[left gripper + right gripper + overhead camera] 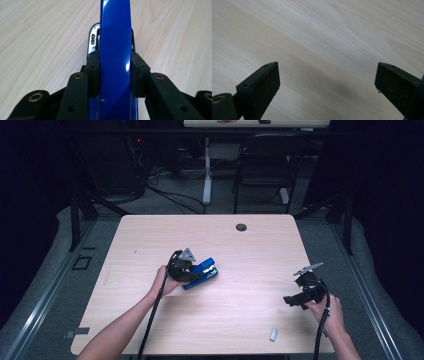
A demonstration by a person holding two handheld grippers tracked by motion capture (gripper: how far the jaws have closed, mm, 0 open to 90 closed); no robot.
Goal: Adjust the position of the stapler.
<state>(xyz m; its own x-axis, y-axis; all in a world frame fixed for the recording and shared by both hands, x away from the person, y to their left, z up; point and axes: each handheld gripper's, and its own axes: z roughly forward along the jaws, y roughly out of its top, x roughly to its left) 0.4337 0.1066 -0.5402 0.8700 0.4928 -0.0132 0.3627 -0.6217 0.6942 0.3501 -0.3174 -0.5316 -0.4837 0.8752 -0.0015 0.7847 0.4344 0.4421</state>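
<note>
A small grey staple strip (273,334) lies at the worktop's (240,250) near edge. The left tongs (192,272) clamp the blue stapler (202,271) mid-worktop; the right tongs (292,301) gape wide, well apart.

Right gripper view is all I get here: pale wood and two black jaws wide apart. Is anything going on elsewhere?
Observer: Yes. The left gripper is shut on a glossy blue stapler, pads pressing both its sides.
Operator: Is it on the table?
Observer: The high view puts it near the middle of the light wooden table.
Operator: Anything near my gripper?
Observer: A small grey metal strip lies by the near edge, apart from the right gripper.
</note>
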